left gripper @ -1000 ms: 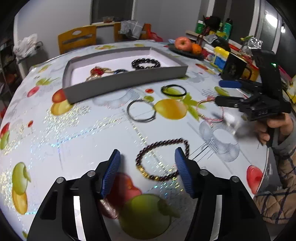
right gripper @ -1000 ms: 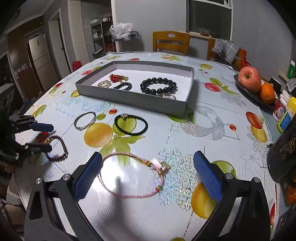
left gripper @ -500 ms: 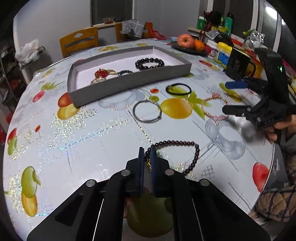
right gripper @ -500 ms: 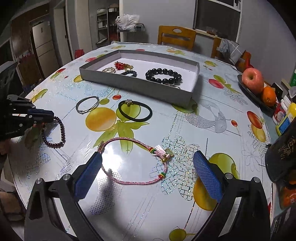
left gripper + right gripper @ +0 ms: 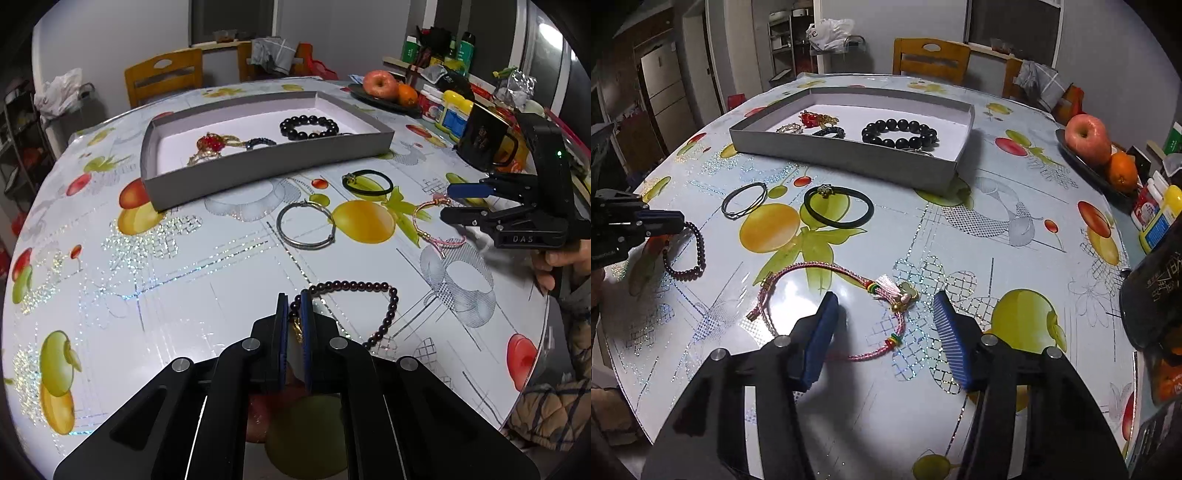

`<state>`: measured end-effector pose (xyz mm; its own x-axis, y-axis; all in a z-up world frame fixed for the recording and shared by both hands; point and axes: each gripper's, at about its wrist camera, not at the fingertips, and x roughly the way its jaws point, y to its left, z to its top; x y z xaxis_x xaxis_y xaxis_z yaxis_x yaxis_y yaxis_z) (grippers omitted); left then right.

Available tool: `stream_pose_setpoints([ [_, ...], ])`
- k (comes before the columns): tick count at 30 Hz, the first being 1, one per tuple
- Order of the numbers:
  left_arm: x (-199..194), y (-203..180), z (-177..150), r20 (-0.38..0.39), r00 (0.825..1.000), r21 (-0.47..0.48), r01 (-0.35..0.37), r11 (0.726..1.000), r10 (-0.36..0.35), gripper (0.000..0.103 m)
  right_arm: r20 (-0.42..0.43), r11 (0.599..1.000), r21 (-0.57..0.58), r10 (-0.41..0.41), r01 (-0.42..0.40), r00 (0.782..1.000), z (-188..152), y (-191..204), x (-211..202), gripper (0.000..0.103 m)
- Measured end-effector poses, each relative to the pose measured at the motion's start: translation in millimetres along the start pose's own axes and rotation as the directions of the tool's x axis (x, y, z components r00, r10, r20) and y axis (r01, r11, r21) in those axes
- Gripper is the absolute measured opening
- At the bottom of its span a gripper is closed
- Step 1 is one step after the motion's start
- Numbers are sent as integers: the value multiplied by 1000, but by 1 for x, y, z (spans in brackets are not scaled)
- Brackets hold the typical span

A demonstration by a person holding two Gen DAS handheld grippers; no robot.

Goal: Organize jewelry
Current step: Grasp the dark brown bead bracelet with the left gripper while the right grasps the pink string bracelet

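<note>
Left wrist view looks across a round table (image 5: 207,266) covered in a glossy cloth printed with fruit and glittering grid lines. At the near edge the left gripper (image 5: 294,308) has its blue pads pressed together on the dark red bead bracelet (image 5: 373,295), whose remaining loop lies on the cloth to the right. Farther off sit a thin metal bangle (image 5: 306,227) and a black hair tie (image 5: 367,182), and beyond them a shallow grey tray (image 5: 258,166) holding a black bead bracelet (image 5: 308,126), a small dark bracelet (image 5: 260,142) and a red and gold piece (image 5: 212,143). At the right edge a hand (image 5: 561,262) holds the right gripper (image 5: 460,203) over the pink cord bracelet (image 5: 428,225). From the right wrist view, the right gripper (image 5: 884,325) has just been closing, its jaws half spread with the near right part of the pink cord bracelet (image 5: 827,269) between them, the pads not touching it. A dark plate with an apple (image 5: 1086,138) and an orange (image 5: 1122,171) stands at the far right edge, near bottles and a black mug (image 5: 484,138). Around the table are wooden chairs (image 5: 931,61), a grey wall with a dark window, a shelf rack with a plastic bag (image 5: 829,31), and a doorway at far left.
</note>
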<state>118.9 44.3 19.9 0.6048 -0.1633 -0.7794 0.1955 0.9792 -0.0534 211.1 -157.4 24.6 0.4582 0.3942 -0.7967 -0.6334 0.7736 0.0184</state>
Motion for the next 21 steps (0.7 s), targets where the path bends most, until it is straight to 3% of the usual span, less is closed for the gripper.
stream_pose_setpoints([
  [3,2,-1,-1,-7,1000,0,6,1000,-6,8,4,1000,7,14,-14,1000,1,0,1,32],
  [5,2,-3,-2,-7,1000,3,14,1000,-14,8,7,1000,15,21,-21,1000,2,-2,1,11],
  [12,1,-5,-3,-9,1000,3,14,1000,-13,8,35,1000,7,26,-26,999,2,3,-8,8],
  [15,1,-5,-3,-9,1000,8,4,1000,-4,16,61,1000,-4,23,-22,998,6,6,-18,8],
  [21,1,-7,-4,-7,1000,16,-3,1000,3,16,111,999,-35,12,-8,994,20,13,-37,8],
])
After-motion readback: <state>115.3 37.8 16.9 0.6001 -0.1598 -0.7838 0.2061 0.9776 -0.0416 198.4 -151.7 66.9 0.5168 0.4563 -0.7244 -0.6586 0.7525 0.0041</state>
